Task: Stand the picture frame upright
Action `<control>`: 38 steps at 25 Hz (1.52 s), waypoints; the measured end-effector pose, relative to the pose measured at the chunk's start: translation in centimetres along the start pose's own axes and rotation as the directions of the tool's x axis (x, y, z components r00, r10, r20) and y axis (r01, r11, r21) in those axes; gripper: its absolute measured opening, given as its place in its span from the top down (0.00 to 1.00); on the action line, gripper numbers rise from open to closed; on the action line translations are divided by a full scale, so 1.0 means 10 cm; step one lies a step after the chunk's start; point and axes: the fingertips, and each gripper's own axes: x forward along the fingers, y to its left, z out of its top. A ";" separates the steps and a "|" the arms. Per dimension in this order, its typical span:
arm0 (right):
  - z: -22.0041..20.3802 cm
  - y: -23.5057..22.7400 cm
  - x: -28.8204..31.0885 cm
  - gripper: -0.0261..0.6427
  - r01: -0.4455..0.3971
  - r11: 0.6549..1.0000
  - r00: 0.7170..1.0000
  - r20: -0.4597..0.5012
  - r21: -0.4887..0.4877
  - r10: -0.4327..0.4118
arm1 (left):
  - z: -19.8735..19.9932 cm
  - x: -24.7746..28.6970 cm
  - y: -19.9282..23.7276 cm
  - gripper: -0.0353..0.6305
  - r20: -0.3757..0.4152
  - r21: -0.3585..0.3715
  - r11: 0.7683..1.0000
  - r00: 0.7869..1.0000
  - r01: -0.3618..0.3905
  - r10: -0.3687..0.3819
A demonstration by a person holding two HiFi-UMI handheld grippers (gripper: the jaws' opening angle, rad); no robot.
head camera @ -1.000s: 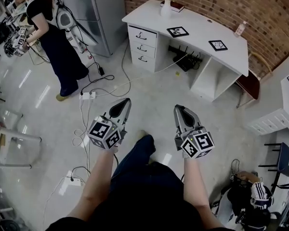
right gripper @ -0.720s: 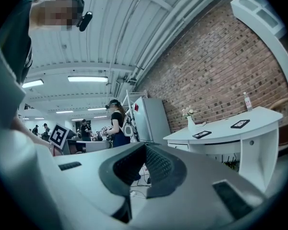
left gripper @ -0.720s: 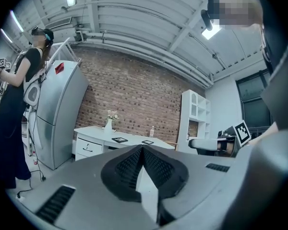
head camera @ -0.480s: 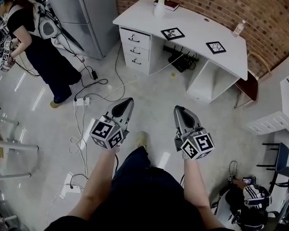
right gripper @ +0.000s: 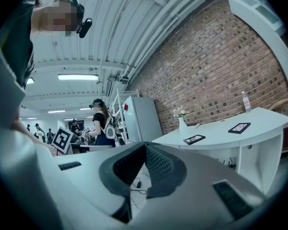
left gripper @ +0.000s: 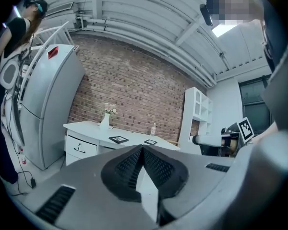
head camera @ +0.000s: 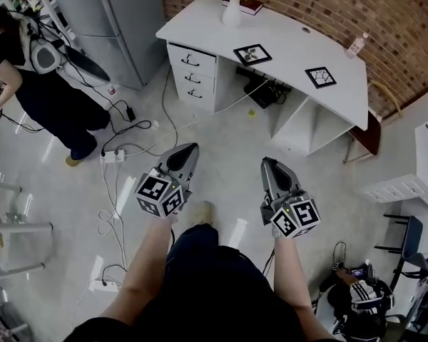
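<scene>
On desk (head camera: 200, 26): picture frame (head camera: 252, 54) flat, well apart from left gripper (head camera: 187, 148).

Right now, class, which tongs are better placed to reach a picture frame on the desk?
Probably right: the right tongs face the gap between the left frame and right frame; the left tongs sit further aside. Both shut, far from the desk.
</scene>
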 end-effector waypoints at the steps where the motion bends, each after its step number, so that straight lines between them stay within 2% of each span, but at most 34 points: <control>1: 0.01 -0.05 0.05 0.96 0.007 1.000 1.000 0.004 0.003 -0.007 | 0.02 0.06 0.05 0.95 0.000 0.002 1.000 1.000 0.004 -0.004; 12: 0.14 -0.58 0.69 0.96 0.080 0.997 0.996 0.027 0.014 -0.081 | 0.28 0.82 0.56 0.95 -0.001 0.025 0.997 0.998 0.070 -0.070; 19: 0.18 -0.75 0.99 0.96 0.100 0.994 0.993 0.052 0.033 -0.102 | 0.41 1.08 0.77 0.95 0.002 0.047 0.994 0.995 0.099 -0.099; 31: 0.26 -0.83 1.15 0.96 0.077 0.997 0.996 0.039 0.016 -0.078 | 0.34 1.14 0.92 0.95 0.015 0.005 0.998 0.998 0.067 -0.067; 38: 0.37 -1.06 1.48 0.96 0.043 0.999 0.998 0.046 0.010 -0.044 | 0.51 1.40 1.05 0.95 0.027 0.017 0.998 0.998 0.056 -0.056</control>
